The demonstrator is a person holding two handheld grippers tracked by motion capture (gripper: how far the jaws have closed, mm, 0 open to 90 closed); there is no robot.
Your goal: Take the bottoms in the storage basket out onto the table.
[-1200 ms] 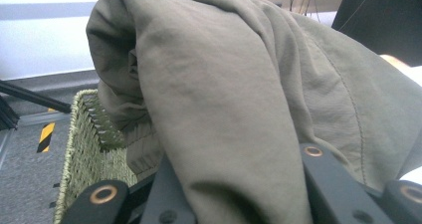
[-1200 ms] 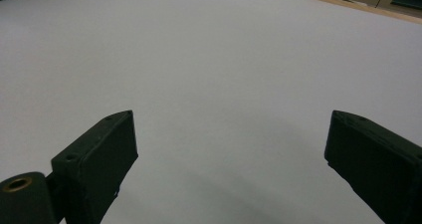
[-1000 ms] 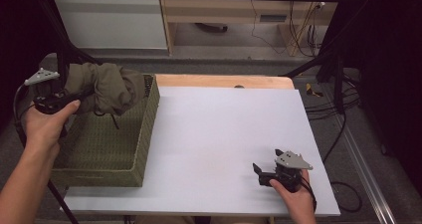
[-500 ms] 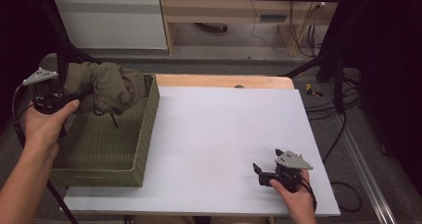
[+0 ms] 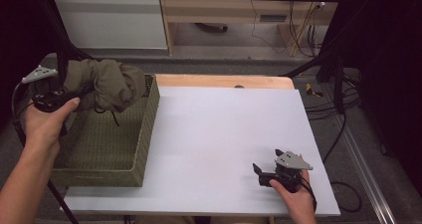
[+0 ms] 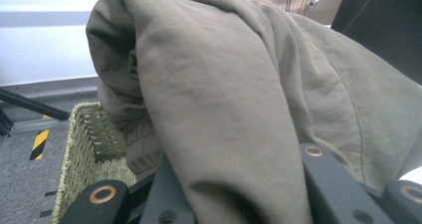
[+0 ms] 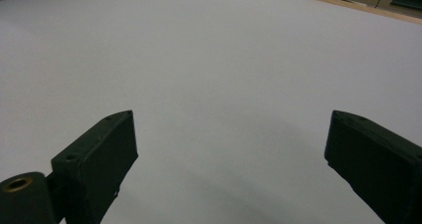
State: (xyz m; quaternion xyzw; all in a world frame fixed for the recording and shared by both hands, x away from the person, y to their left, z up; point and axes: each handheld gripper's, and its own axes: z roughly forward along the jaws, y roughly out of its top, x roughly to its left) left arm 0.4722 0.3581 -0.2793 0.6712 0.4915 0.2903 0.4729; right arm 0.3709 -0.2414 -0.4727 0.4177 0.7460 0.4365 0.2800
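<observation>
olive cloth (image 5: 102, 83) bunched in left hand-held gripper (image 5: 74, 92), above basket (image 5: 99, 152)

Left gripper (image 5: 74, 92) raised at far left, jaws clamped; right gripper (image 5: 260, 171) low, jaws spread wide.

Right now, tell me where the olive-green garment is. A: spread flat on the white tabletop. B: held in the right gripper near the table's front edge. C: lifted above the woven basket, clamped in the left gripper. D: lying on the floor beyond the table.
C: the olive-green garment hangs bunched over the far end of the woven basket, pinched in the left gripper, while the right gripper sits open on the white tabletop.
</observation>
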